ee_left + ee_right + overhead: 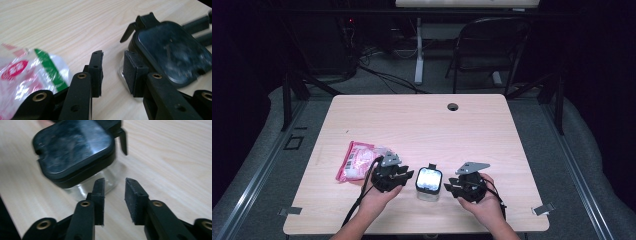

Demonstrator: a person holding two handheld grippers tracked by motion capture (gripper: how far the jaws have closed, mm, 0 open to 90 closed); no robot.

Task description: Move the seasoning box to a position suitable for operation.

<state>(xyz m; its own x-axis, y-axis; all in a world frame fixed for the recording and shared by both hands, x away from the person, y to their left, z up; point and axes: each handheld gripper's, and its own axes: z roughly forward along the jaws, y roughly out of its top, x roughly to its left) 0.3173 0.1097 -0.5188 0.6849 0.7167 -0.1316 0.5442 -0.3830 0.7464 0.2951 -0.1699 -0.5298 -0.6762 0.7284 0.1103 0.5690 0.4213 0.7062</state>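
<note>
A small clear jar (429,184) with a black square lid stands near the table's front edge, between my two grippers. My left gripper (406,176) is just left of it, my right gripper (451,187) just right. In the left gripper view the jaws (113,58) stand apart with bare wood between them, and the jar's lid (172,52) lies past the right jaw. The right gripper (114,183) is likewise open, with the jar (75,150) ahead and to the left of its jaws. A pink and white snack bag (357,161) lies left of the left gripper, and also shows as the bag (27,72).
The wooden table (422,125) has a cable hole (453,106) near its far edge. A folding chair (492,45) stands beyond the table. Metal clips (543,209) sit at the front corners. Cables trail from both grippers toward the person.
</note>
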